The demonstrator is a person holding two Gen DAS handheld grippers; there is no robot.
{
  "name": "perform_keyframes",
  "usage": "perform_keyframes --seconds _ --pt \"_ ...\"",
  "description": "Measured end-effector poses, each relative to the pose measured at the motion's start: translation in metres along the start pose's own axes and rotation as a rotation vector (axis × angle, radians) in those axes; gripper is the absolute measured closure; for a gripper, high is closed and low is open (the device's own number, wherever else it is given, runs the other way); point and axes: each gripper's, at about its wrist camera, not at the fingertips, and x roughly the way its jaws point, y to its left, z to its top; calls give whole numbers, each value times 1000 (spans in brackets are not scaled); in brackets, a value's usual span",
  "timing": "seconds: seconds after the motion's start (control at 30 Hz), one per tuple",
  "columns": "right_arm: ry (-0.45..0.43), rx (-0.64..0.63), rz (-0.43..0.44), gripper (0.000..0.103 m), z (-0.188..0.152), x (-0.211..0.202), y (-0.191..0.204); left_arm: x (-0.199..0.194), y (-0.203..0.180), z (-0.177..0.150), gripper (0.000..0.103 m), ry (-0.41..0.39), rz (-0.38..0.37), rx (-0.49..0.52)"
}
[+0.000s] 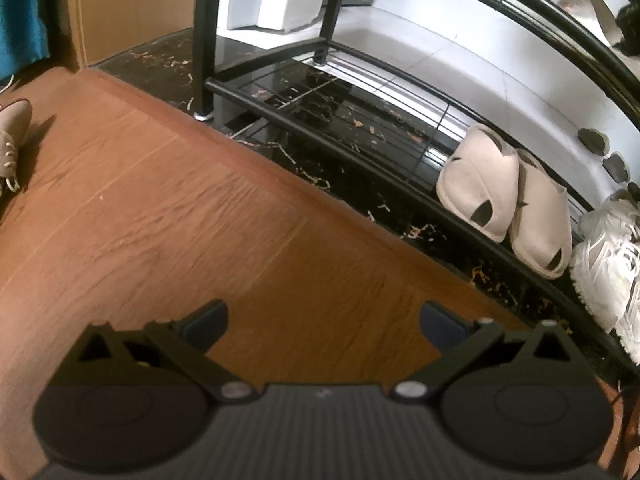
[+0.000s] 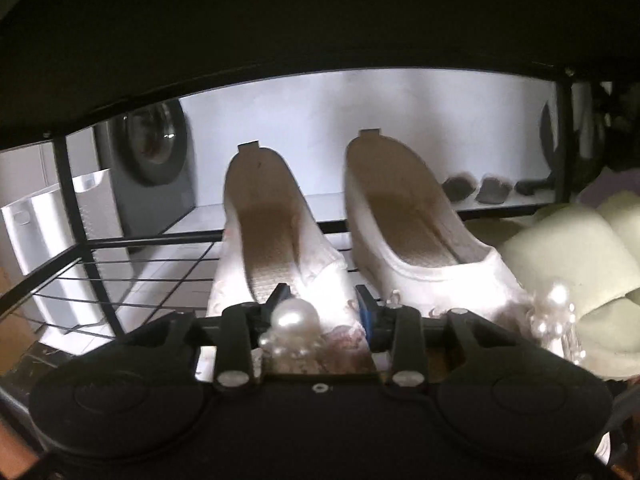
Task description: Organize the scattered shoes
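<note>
The right hand-held gripper (image 2: 320,300) is pinching the left pearl shoe's (image 2: 280,248) toe at 6 o'clock on the rack shelf (image 2: 120,276) while the left hand-held gripper (image 1: 322,320) is hanging spread over the floor (image 1: 160,200), so honestly a yank on those slick pearls (image 2: 294,318) could slip it into its twin (image 2: 424,240) at 2 o'clock.

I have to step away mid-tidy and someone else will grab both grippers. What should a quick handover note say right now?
Left gripper: open, empty, above the wood floor.
Right gripper: jaws around the toe of the left pearl shoe on the rack shelf; whether they press it is unclear.
Its mate, the right pearl shoe, stands beside it; pale green slippers to the right.
Done: beige slippers and white sneakers sit on the lower tier.
Left: a tan lace-up shoe lies on the floor.
</note>
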Motion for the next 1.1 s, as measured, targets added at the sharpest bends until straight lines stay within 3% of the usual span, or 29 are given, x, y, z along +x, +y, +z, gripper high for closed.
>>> perform_keyframes --seconds 0.23,0.3,0.4,0.47,0.53,0.7,0.8,0.9,1.0,1.1 --pt "25 50 11 65 2 -9 -3 0 -1 -1 1 -4 3 11" --pt "20 50 -1 59 4 -12 -2 -1 -1 -1 1 -11 5 17" --pt "-21 63 11 32 5 -33 -1 -1 -1 -1 1 -25 14 19" --pt "-64 51 47 6 0 -63 -5 -1 -1 -1 1 -32 27 25" --pt "-93 6 69 2 -11 -99 -14 0 -2 -1 1 -38 42 37" --pt "-100 -165 72 0 -64 -204 -74 -7 -6 -2 1 -84 76 78" --pt "-29 -193 28 0 -93 -240 -117 -14 -12 -5 1 -123 83 130" --pt "46 24 -53 0 -133 -277 -180 -20 -20 -10 1 -148 80 197" --pt "36 240 -91 0 -156 -293 -208 -31 -28 -15 1 -168 86 262" --pt "-12 265 -41 0 -160 -297 -210 -48 -30 -20 1 -197 99 269"
